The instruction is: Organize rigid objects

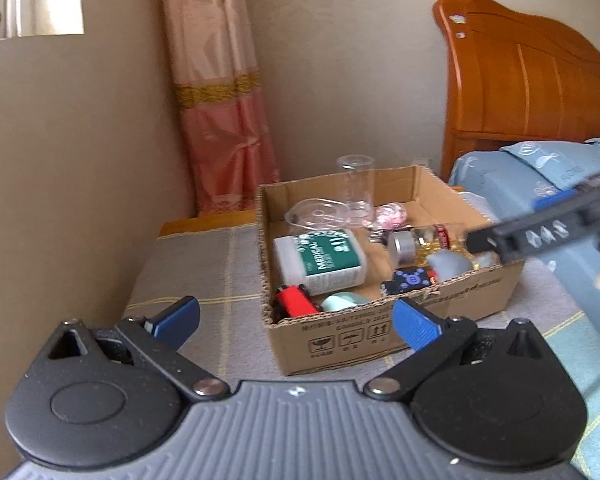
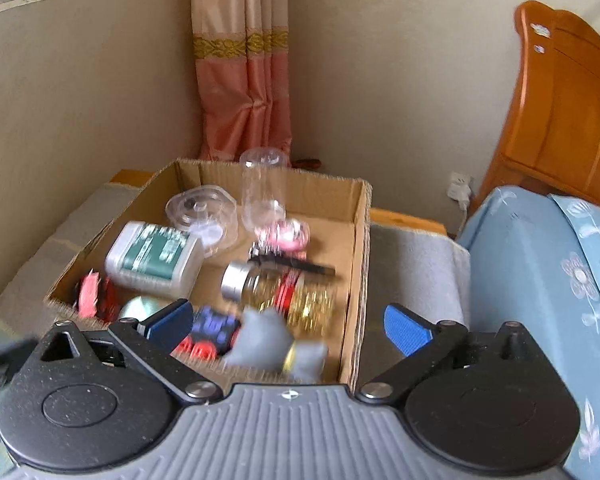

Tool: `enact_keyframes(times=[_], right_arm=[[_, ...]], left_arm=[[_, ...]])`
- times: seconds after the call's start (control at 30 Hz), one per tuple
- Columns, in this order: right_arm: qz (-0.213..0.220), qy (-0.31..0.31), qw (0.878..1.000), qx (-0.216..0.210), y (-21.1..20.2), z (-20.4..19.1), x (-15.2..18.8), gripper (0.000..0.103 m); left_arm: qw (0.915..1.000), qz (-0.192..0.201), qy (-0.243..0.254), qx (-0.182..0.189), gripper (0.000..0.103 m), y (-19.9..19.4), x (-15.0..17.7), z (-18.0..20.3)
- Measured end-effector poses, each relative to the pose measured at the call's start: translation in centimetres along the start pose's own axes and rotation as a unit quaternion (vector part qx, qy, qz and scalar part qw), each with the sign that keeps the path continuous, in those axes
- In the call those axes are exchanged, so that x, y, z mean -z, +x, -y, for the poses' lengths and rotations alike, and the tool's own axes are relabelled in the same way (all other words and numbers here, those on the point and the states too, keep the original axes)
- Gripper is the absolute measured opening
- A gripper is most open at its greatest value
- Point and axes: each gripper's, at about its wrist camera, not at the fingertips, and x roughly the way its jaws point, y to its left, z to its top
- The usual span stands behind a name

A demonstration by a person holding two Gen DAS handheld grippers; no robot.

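**Cardboard box of small objects on a checked cloth, both grippers spread above it**

The surface is a low table or stand covered with a grey checked cloth (image 1: 204,264), set in the corner of a room with plain beige walls. A pink and cream curtain (image 1: 220,120) with a gold band hangs in that corner. To the right stands a bed with an orange wooden headboard (image 1: 520,80) and light blue flowered bedding (image 2: 540,280). A white plug sits in a wall socket (image 2: 459,190) between table and bed.

On the cloth stands one open cardboard box (image 1: 380,336), and the task's things lie inside it. Counted: one tall clear cup (image 1: 356,184) upright at the back, one clear round lid or dish (image 1: 316,212), one white bottle with a green label (image 1: 320,260) lying on its side, one glass jar with a silver cap (image 1: 416,244) lying down, one pink object (image 1: 390,214), one red lighter (image 1: 294,298), one pale green round item (image 1: 344,302), one dark blue patterned pack (image 1: 410,280), and one grey piece (image 1: 448,262) that blur in the right wrist view makes hard to identify.

The left gripper (image 1: 296,316) hovers before the box's near wall with its blue pads wide apart, nothing between them. The right gripper (image 2: 288,320) is over the box's near right corner, jaws fully spread and gripping nothing.
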Motion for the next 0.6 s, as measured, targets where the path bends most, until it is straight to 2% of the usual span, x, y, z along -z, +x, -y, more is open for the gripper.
enact_keyframes(times=[0.13,0.3,0.47,0.6], right_arm=[[-0.008,0.007,1.000,0.027,-2.2,-1.0,2.0,0.103],[-0.008,0.029,0.998,0.049,-4.6,-2.0,3.5,0.103],[0.003,0.052,0.997,0.058,-6.7,-2.3,4.1,0.103],[0.017,0.059,0.996,0.066,-8.2,-2.3,4.4,0.103]], left_arm=[[0.9997,-0.014,-0.012,-0.015,0.102,-0.6,-0.2,0.0],[0.9984,-0.043,-0.033,-0.017,0.102,-1.5,-0.4,0.0],[0.9985,-0.043,-0.016,-0.029,0.102,-2.8,-0.9,0.7],[0.9981,-0.048,-0.022,-0.032,0.102,-3.5,-1.4,0.8]])
